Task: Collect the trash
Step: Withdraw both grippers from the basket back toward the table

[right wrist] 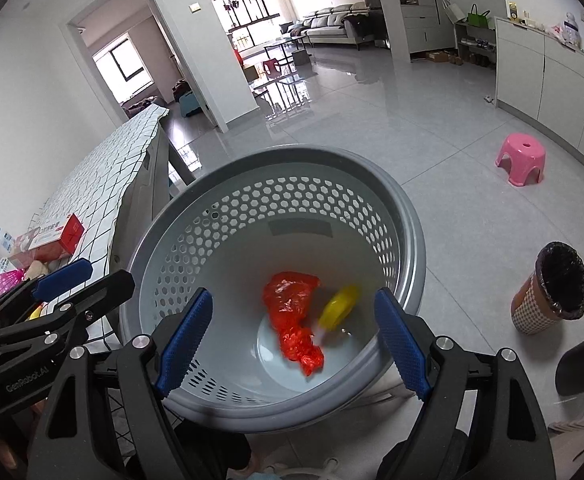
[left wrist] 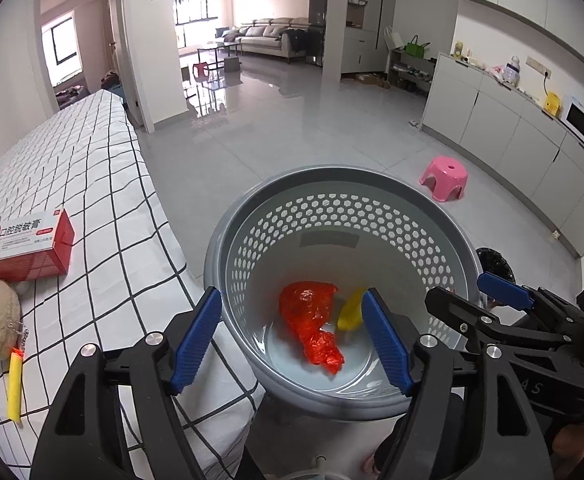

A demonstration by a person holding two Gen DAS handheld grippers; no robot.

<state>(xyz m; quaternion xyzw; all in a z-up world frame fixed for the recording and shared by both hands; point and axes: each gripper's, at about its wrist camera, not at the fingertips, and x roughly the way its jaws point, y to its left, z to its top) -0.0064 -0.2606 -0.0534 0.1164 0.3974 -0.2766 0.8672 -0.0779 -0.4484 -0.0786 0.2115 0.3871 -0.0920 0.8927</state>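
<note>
Basket (right wrist: 407, 216), grey, beside table (left wrist: 104, 184): holds red plastic bag (right wrist: 292, 320), yellow wrapper (right wrist: 337, 306). Both light, soft, crinkly; pinch at a bunched fold. Left tongs (left wrist: 292, 336) and right tongs (right wrist: 293, 340): spread apart above basket, empty.

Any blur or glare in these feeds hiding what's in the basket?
Left wrist view: red bag and yellow piece sharp; window glare only on the far floor. Right wrist view: yellow piece slightly motion-smeared; basket rim fisheye-bent.
</note>
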